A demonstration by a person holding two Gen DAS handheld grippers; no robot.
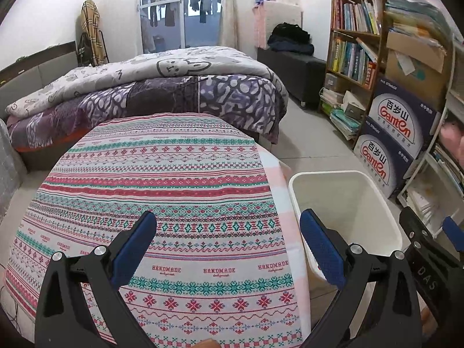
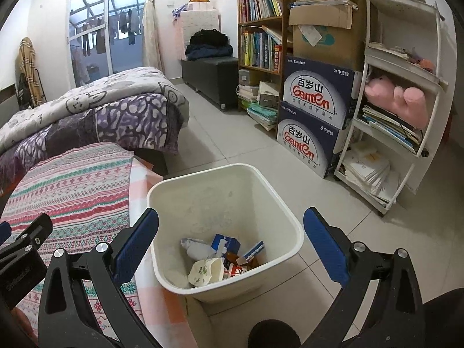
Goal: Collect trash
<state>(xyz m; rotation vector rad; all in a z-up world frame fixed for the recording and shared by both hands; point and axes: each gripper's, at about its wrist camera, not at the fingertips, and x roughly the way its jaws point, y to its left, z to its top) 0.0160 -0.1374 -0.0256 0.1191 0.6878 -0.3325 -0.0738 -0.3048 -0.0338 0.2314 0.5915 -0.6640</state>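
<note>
Two views cover one room. The bed (image 1: 150,87), with a patterned purple and grey quilt, lies at the far side. The desk (image 1: 162,191), covered by a striped "HANDMADE" cloth, stands in front of the bed. Stacked Ganten cartons (image 2: 316,110) sit on the tiled floor beside the bookshelf (image 2: 261,29). The white bin (image 2: 275,203) stands on the floor just beside the desk's right edge. The trash (image 2: 220,258) (crumpled paper, a paper cup, small blue and red cartons) lies at the bottom of the bin.

The left gripper (image 1: 229,246) hangs above the desk cloth, jaws spread wide, holding nothing. The right gripper (image 2: 232,243) hangs above the bin opening, jaws likewise spread wide, with nothing between the pads.
</note>
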